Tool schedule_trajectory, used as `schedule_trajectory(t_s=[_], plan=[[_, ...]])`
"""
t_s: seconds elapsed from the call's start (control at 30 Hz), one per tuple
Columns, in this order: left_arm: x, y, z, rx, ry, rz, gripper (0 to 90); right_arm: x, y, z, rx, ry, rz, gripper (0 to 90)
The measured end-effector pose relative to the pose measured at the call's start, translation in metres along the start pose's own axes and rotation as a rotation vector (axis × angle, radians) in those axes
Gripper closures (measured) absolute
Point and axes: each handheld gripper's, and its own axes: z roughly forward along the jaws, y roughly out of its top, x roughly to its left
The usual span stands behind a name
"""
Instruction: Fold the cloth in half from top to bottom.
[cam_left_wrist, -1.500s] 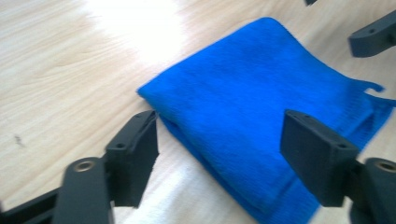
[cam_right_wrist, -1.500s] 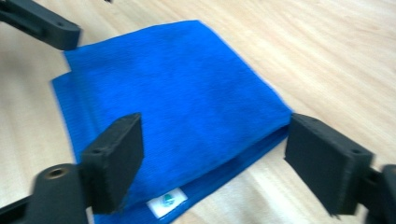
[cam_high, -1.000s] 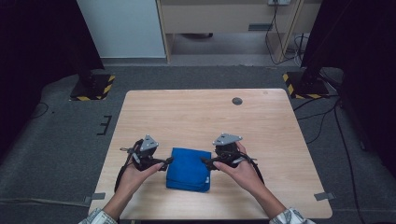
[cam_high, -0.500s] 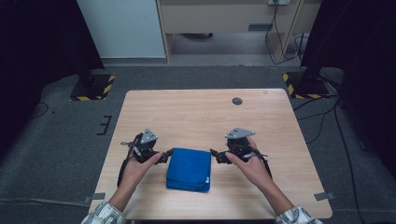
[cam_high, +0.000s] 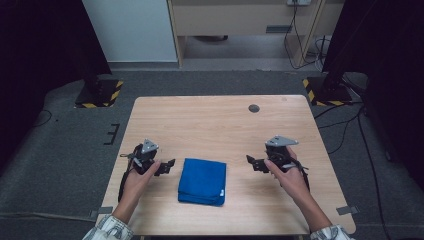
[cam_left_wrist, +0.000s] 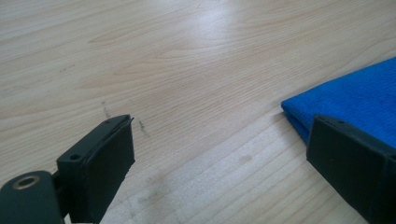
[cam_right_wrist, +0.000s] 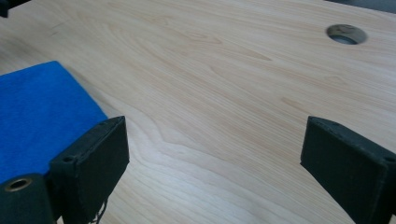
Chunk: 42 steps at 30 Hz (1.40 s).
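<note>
Cloth: folded blue terry cloth (cam_high: 202, 181), flat on light wooden table (cam_high: 210, 120), near edge.
Left gripper (cam_high: 170, 164): jaws wide, left of cloth, apart.
Right gripper (cam_high: 250, 161): jaws wide, right of cloth, apart.

Cut edges and small details

In the left gripper view the blue cloth (cam_left_wrist: 355, 100) runs off the right edge, its near part hidden behind a black jaw. In the right gripper view the cloth (cam_right_wrist: 37, 116) is cut by the left edge. In the high view the cloth's small white tag (cam_high: 220, 191) is too small to read.
</note>
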Motion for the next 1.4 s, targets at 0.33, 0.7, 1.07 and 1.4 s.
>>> schedule_trajectory(t_s=[0.33,0.7,1.07,1.4], plan=[[0.004,-0.005,0.002,0.033,0.027,0.030,7.3,-0.028,-0.013,-0.008,0.007,-0.061,0.050,10.3],[0.008,-0.013,0.007,0.092,0.041,0.052,7.3,-0.040,-0.033,-0.004,0.108,-0.107,0.034,11.0],[0.019,-0.019,0.011,0.116,0.071,0.025,7.3,-0.065,-0.043,-0.006,0.120,-0.140,0.106,12.5],[0.027,-0.021,0.017,0.106,0.093,-0.008,6.8,-0.088,-0.045,-0.005,0.087,-0.223,0.176,12.0]])
